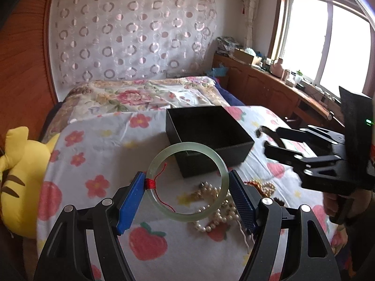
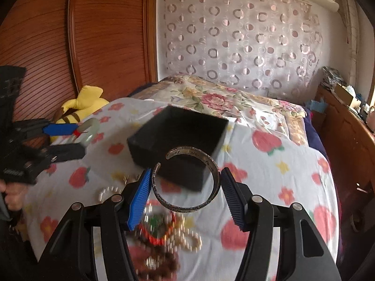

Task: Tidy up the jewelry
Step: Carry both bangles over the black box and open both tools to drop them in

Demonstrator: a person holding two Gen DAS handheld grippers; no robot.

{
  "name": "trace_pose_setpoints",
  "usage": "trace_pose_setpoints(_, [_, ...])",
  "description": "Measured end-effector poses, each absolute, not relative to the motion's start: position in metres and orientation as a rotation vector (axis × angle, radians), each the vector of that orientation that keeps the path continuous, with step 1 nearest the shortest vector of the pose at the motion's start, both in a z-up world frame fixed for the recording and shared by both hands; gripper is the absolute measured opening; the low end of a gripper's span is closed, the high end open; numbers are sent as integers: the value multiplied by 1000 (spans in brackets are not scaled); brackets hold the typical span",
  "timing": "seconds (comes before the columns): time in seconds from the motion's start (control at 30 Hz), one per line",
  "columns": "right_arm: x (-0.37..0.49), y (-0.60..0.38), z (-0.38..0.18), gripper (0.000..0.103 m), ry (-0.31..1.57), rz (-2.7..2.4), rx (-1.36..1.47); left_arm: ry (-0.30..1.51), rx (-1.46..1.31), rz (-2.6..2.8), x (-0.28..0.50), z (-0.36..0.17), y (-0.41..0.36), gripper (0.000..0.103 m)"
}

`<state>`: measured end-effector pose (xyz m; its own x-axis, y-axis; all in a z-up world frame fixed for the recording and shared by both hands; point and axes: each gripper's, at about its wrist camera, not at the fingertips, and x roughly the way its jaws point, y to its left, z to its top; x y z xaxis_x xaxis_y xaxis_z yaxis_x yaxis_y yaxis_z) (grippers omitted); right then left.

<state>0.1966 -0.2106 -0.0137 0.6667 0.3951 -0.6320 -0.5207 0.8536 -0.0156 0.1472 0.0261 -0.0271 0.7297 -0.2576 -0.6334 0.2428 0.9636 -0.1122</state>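
My left gripper (image 1: pixel 187 182) is shut on a pale green jade bangle (image 1: pixel 161 208) with red thread wound on it, held above the bed. Across it, my right gripper (image 2: pixel 185 182) is shut on a dark silver open cuff bracelet (image 2: pixel 214 168), and it shows from the side at the right edge as right gripper (image 1: pixel 264 138). An open black box (image 1: pixel 201 119) sits on the flowered bedsheet just beyond both grippers, also seen as the black box (image 2: pixel 164 128). A heap of pearl necklaces (image 1: pixel 218 215) and coloured beads (image 2: pixel 164 234) lies below the grippers.
A yellow plush toy (image 1: pixel 21 180) lies at the bed's left edge beside a wooden wardrobe (image 2: pixel 93 35). A wooden cabinet (image 1: pixel 269 86) with clutter runs under the window on the right. A hand (image 2: pixel 11 196) holds the left gripper's handle.
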Motion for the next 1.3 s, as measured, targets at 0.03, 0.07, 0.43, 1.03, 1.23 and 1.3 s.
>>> trace_pose_setpoints(0.03, [203,-207,-14,62,667,522,-202,697,-24,-272,148,-25,28,69])
trace_pose_setpoints(0.07, [209,-204,-14,62,671,522,-203,694,-25,-269,149,-23,29,69])
trace_pose_setpoints(0.43, [255,-178,-30,63,716,516,-241,694,-21,-245,162,-17,38,69])
trace_pose_setpoints(1.03, [226,-236,-13,77,658,500,-155,736,5,-272,228,-25,-4,69])
trace_pose_setpoints(1.23, [215,-254,-21,77,656,485,-147,762,41,-273,246,-35,-25,69])
trace_pose_setpoints(1.3, [211,-258,-22,77,655,489,-137,773,50,-270,249,-39,-29,69])
